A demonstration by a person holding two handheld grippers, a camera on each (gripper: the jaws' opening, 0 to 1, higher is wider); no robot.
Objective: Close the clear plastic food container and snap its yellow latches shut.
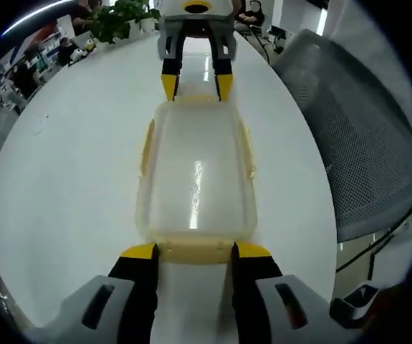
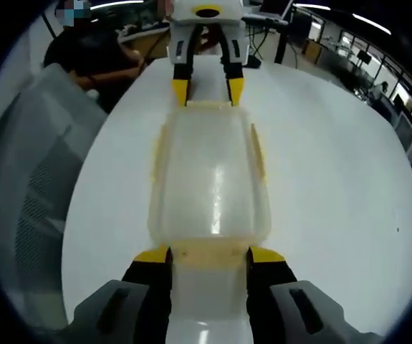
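The clear plastic food container [image 1: 197,172] lies lengthwise on the white table [image 1: 69,179] with its lid resting on top. Pale yellow latches run along its long sides [image 1: 147,147] [image 1: 248,152]. My left gripper [image 1: 195,251] is open, and its yellow tips flank the near end latch [image 1: 195,252]. At the opposite end my right gripper [image 1: 196,86] faces it, also open. In the right gripper view, the container [image 2: 209,172] sits between my right gripper [image 2: 209,255], whose tips stand either side of the end latch [image 2: 209,254], and the left gripper [image 2: 208,89].
A grey mesh chair [image 1: 356,143] stands close to the table's edge, also seen as the chair [image 2: 26,186] on the left. A potted plant [image 1: 120,18] sits at the table's far end. A person [image 2: 91,57] sits behind the table.
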